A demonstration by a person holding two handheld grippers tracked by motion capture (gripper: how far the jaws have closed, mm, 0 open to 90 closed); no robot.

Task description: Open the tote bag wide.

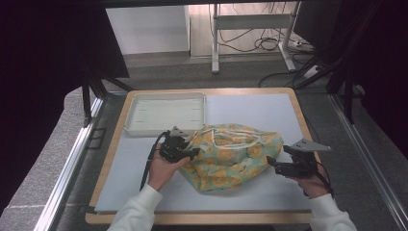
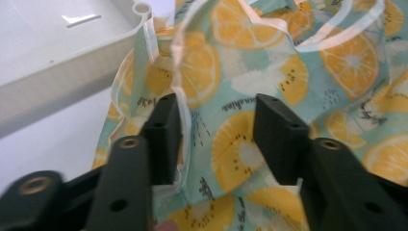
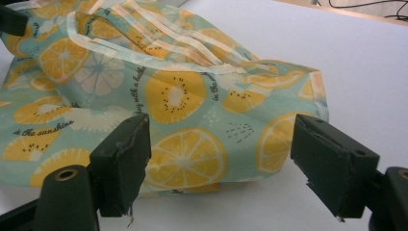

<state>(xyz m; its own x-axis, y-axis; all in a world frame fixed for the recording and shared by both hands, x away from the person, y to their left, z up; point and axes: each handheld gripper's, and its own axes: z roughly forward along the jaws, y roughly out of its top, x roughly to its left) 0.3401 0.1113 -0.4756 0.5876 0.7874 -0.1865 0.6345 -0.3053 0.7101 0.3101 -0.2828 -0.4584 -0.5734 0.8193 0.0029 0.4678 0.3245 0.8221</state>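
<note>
Near edge of bench (image 1: 144,192): two sleeved forearms come in at 6 o'clock, each hand carrying a claw.

Left claw (image 1: 191,153) sits at the 9 o'clock side of the fruit-print cloth bag (image 1: 230,156), tips right against the fabric. In the left gripper view the left claw (image 2: 219,139) stands partly open, a fold of the bag (image 2: 269,72) lying in the gap; a pale hem edge runs along the inner face of the 9 o'clock jaw. Whether the pads actually press the cloth I cannot tell. No firm pinch is evident.

Right claw (image 1: 270,163) sits at the 3 o'clock end of the bag, just beside it. In the right gripper view the right claw (image 3: 219,163) stands wide open, jaws straddling the bag's end (image 3: 183,125) without touching it; bare bench surface (image 3: 365,62) shows beyond, toward 2 o'clock.

Bag: lies slumped on the middle of the bench between the two claws, teal cloth with orange and kiwi slices, pale drawstring cord (image 1: 235,139) looped across its top.

Farther back, toward 11 o'clock from the bag: a shallow white tray (image 1: 166,96), its near corner close to the bag's upper left edge; in the left gripper view the tray rim (image 2: 72,77) sits just beside the cloth.
</note>
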